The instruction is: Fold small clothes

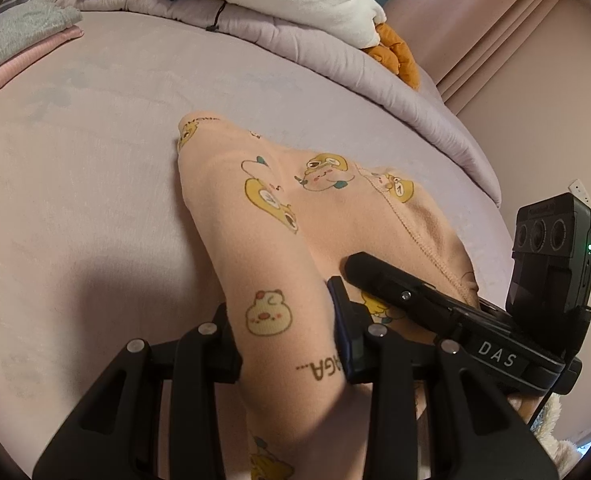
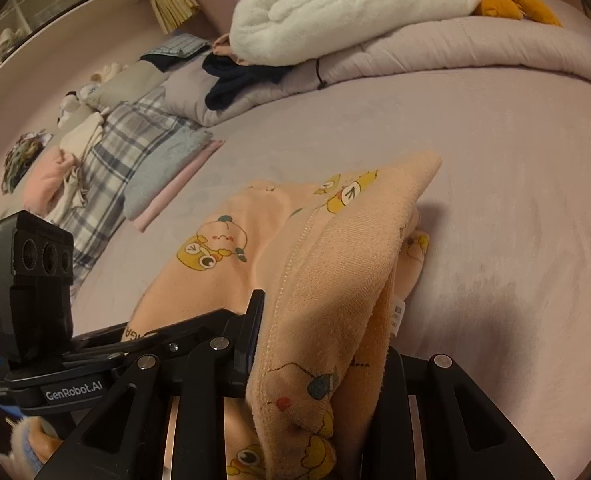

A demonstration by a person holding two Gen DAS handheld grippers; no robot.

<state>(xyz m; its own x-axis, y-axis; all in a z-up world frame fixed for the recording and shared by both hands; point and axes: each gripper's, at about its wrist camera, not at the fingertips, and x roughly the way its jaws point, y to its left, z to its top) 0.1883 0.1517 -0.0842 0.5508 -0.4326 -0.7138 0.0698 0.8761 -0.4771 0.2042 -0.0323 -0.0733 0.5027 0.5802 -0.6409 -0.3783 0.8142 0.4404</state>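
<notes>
A small peach garment (image 1: pixel 255 216) printed with yellow cartoon animals stretches out over the lilac bed sheet (image 1: pixel 75 184). My left gripper (image 1: pixel 283 332) is shut on a bunched fold of it near the bottom of the left wrist view. The right gripper (image 1: pixel 359 268) shows there too, beside mine on the cloth. In the right wrist view the same garment (image 2: pixel 319 280) rises as a doubled fold, and my right gripper (image 2: pixel 319 356) is shut on its edge. The left gripper (image 2: pixel 191 332) enters from the left, with cloth over its tips.
A rolled lilac duvet (image 2: pixel 435 48) carries a white and orange plush toy (image 2: pixel 355 4) at the back. Folded clothes (image 2: pixel 151 168), a plaid pillow (image 2: pixel 123 140) and dark clothing (image 2: pixel 235 76) line the left side. A wall and shelf (image 2: pixel 75 4) stand beyond.
</notes>
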